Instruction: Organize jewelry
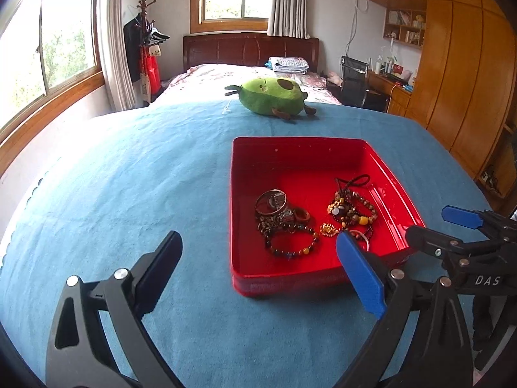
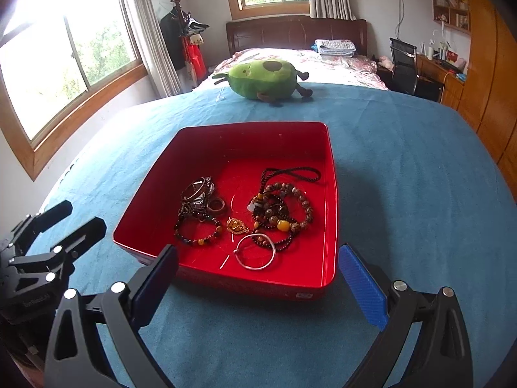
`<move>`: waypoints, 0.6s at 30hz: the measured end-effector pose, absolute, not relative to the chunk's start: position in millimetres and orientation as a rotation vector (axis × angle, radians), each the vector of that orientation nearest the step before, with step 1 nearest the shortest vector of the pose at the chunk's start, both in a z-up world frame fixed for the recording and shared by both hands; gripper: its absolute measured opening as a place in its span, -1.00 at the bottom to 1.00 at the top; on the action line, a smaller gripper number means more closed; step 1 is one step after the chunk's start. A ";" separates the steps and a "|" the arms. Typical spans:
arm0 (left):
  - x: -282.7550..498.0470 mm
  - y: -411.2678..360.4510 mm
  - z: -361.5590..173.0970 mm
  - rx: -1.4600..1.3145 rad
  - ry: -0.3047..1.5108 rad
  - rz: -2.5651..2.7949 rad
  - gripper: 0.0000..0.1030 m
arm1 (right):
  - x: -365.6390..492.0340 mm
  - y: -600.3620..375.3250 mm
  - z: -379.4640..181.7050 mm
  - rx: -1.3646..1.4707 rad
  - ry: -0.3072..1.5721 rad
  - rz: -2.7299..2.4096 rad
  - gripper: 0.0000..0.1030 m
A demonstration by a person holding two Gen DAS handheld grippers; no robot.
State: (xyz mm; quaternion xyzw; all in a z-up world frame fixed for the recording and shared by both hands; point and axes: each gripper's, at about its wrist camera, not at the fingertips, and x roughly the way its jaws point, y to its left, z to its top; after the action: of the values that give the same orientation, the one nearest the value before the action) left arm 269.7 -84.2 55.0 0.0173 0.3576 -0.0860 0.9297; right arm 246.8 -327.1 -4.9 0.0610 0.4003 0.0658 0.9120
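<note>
A red tray point(image 1: 237, 213) point(image 2: 329, 174) sits on a blue cloth and holds several pieces of jewelry. They include beaded bracelets point(image 2: 284, 213) point(image 1: 353, 208), a dark bead bracelet point(image 2: 197, 229) point(image 1: 292, 242), a silver bangle point(image 2: 255, 252), a gold pendant point(image 2: 237, 225) point(image 1: 328, 229) and a metal watch point(image 2: 197, 190) point(image 1: 271, 201). My left gripper point(image 1: 258, 274) is open and empty, in front of the tray's near left corner. My right gripper point(image 2: 258, 281) is open and empty, just before the tray's near wall. Each gripper shows in the other's view, the right one point(image 1: 433, 226) beside the tray and the left one point(image 2: 72, 218) too.
A green avocado plush toy point(image 1: 269, 95) point(image 2: 263, 79) lies on the blue cloth point(image 1: 129, 177) point(image 2: 404, 177) beyond the tray. A bed, a coat rack, windows, a desk with a chair and wooden wardrobes stand behind.
</note>
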 end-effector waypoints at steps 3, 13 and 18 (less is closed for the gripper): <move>262.9 -80.2 54.0 0.041 0.737 -0.159 0.86 | 241.0 -324.6 -4.2 0.120 0.825 0.138 0.92; 252.1 -68.5 49.3 0.032 0.761 -0.137 0.87 | 224.5 -318.1 -6.5 0.126 0.826 0.149 0.92; 249.6 -70.6 49.2 0.040 0.757 -0.138 0.87 | 217.5 -325.2 -14.4 0.143 0.823 0.147 0.92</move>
State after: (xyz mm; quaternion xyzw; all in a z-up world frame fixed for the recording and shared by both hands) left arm 249.6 -70.6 49.2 0.0194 0.3692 -0.0673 0.9267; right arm 217.5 -325.2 -14.4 0.0695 0.3991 0.0713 0.9115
